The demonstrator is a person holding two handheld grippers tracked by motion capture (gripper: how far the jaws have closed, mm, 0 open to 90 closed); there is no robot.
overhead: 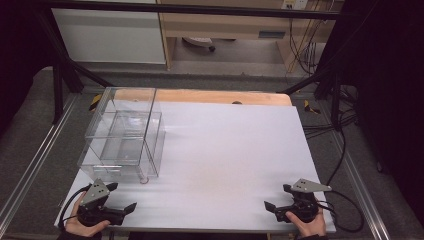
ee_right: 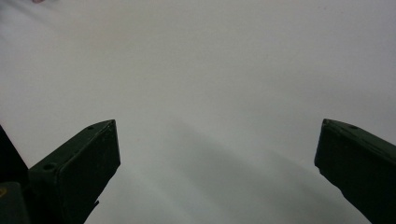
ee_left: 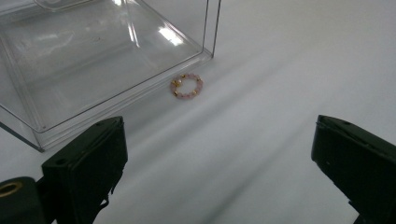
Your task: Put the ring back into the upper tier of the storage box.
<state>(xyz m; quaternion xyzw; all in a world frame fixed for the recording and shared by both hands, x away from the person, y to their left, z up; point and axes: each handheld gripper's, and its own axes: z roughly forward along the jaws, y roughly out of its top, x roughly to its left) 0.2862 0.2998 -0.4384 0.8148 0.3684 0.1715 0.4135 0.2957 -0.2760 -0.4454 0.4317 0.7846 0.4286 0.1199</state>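
Bead ring sitting just ahead of the left gripper, right gripper way off on the other side

Tiny pink-and-gold bead ring [ee_left: 187,87] lying flat on the white table [overhead: 225,155], snug against the near corner of the clear plastic box [ee_left: 93,60], touching it or near enough. Dead ahead of the left gripper [overhead: 121,197] and a bit to the box side, so clearly the nearer hand for this one. No real long axis, just a small loop. Left jaws spread wide, holding nothing, touching nothing. Right gripper [overhead: 280,197] same deal: jaws wide apart, empty, parked over bare table well away from the ring.
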